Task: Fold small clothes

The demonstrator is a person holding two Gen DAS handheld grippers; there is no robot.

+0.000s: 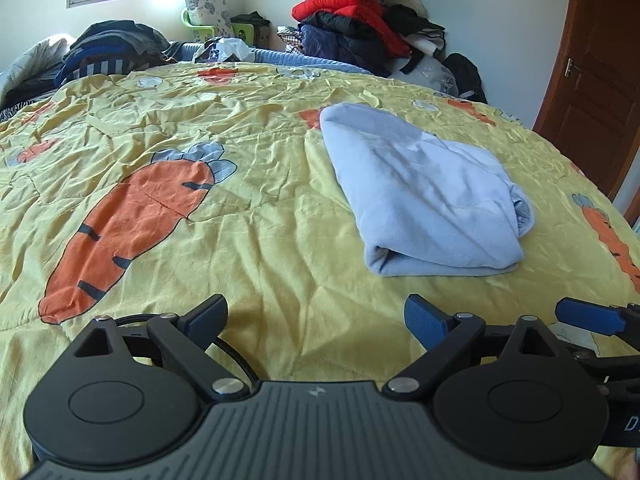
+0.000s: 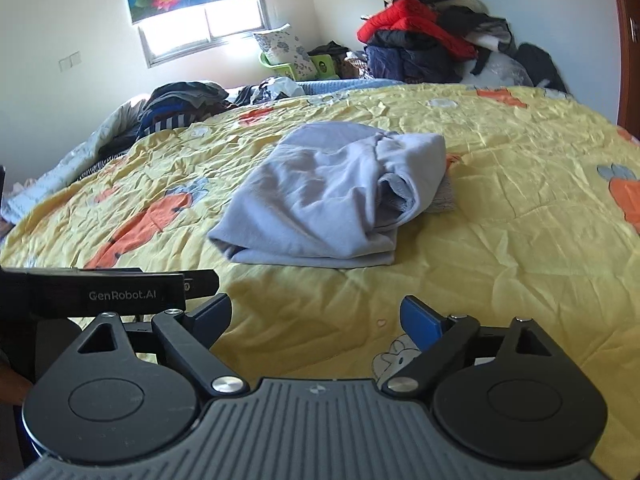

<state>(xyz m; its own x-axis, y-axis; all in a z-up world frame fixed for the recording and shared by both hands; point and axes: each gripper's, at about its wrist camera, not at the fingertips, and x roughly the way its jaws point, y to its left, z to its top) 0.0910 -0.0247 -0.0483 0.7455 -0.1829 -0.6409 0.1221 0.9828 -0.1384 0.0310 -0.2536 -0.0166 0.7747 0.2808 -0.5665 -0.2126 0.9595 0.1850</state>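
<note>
— Garment (image 1: 424, 196) looks folded already; why do both claws hang short of it?

— Likely released: left gripper (image 1: 316, 316) and right gripper (image 2: 316, 316) gape wide, empty, over the near quilt (image 1: 248, 240). It rests mid-bed, the clothes pile (image 1: 360, 20) far behind.

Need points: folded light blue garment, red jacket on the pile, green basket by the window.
folded light blue garment (image 1: 424, 196), left wrist view, middle of its top layer.
red jacket (image 2: 404, 20), right wrist view, its upper quilted face in the pile.
green basket (image 2: 286, 68), right wrist view, its front rim below the pillow.
</note>
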